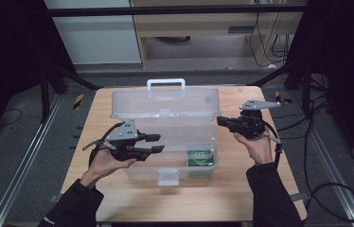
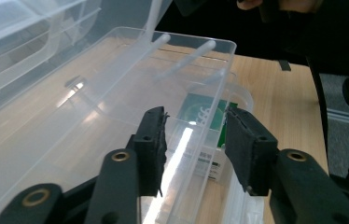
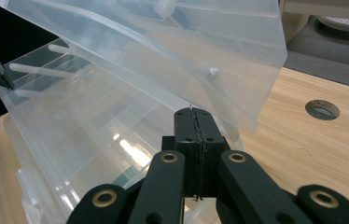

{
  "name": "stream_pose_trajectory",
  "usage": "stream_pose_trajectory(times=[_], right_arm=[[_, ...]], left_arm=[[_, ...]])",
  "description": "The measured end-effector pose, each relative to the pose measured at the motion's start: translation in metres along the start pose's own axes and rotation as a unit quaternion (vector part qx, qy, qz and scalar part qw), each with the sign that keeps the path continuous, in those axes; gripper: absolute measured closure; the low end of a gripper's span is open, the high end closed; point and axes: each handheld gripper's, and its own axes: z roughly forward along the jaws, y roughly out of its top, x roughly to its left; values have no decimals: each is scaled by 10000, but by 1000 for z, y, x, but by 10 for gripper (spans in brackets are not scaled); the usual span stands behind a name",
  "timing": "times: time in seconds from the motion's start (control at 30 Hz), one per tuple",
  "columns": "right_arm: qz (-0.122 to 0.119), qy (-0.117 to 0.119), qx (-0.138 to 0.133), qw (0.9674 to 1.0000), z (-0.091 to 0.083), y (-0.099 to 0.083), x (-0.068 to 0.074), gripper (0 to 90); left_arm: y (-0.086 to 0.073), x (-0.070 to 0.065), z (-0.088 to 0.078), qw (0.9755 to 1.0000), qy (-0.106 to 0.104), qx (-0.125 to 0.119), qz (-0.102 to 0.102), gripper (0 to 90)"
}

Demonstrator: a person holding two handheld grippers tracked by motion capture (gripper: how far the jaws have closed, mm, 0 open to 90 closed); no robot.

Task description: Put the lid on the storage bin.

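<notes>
While the half-open left hand-held gripper (image 1: 155, 143) hovers inside the box (image 1: 118, 106), the green packet (image 1: 199, 157) lies just beyond.

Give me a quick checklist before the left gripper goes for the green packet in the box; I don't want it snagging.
1. Lid up and clear: ok.
2. Left gripper open: ok, nothing between its pads.
3. Green packet reachable in the box's front right corner: ok.
4. Left gripper clear of the box wall: not ok, wall edge lies between the pads.
5. Right gripper shut, beside the lid: ok.
6. Packet lying free: cannot tell.
</notes>
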Motion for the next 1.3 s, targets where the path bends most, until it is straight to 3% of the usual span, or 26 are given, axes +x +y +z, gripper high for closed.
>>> stream_pose_trajectory(times=[0.27,0.7,1.0,1.3], right_arm=[[27,34,-26,10000,-1,-3,-1,900],[40,83,-4,10000,-2,-8,0,900],[35,118,32,9999,-3,-11,1,900],[0,111,88,9999,-4,-15,3,900]], left_arm=[[-8,1,-13,9991,349,-118,-228,707],[-22,9,-32,9944,809,-288,-612,860],[-33,18,-43,9917,1053,-210,-714,896],[-46,27,-62,9862,1360,-256,-906,897]])
